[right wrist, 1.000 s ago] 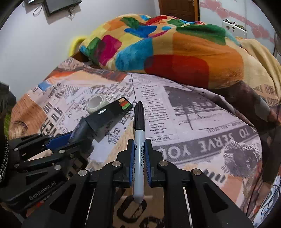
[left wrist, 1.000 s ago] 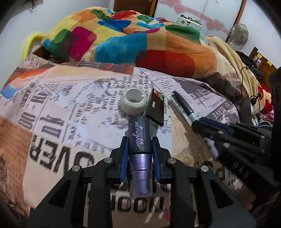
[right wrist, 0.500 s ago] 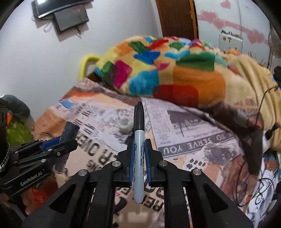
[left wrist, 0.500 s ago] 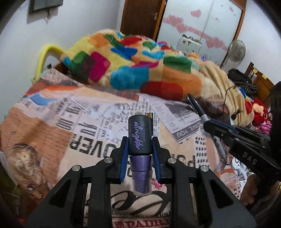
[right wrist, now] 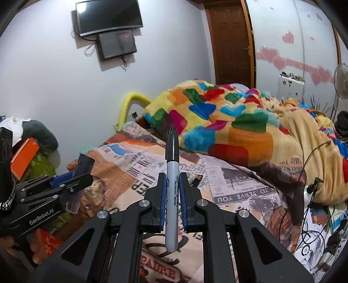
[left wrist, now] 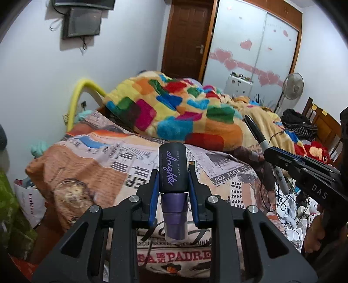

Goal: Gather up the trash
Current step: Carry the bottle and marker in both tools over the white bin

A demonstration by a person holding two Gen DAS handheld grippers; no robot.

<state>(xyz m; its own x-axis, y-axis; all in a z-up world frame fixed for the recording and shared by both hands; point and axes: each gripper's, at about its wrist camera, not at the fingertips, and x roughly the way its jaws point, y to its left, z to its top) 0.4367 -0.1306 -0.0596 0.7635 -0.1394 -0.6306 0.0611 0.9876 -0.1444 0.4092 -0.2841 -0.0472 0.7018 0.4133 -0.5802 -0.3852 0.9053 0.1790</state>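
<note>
While both tools are held up above the bed [left wrist: 91,156], each is seen clamped on sth. Left gripper [left wrist: 173,187], lower centre of the left wrist view: blue pads are pressed on a dark spray bottle [left wrist: 172,172] w/ a purple lower part, held upright, cap end pointing away from the camera. Right gripper [right wrist: 172,191], lower centre of the right wrist view: pads are closed on a marker [right wrist: 171,191], black cap up, grey barrel hanging below the pads. In the left view the marker [left wrist: 254,130] is also seen at centre right, tilted, gripped by the other tool. A patchwork blanket [left wrist: 174,113] is piled at mid frame on a newsprint-pattern sheet [right wrist: 134,167]. A TV [right wrist: 108,16] is mounted at upper left of the right view; a fan [left wrist: 292,83] stands at the right edge of the left view.
</note>
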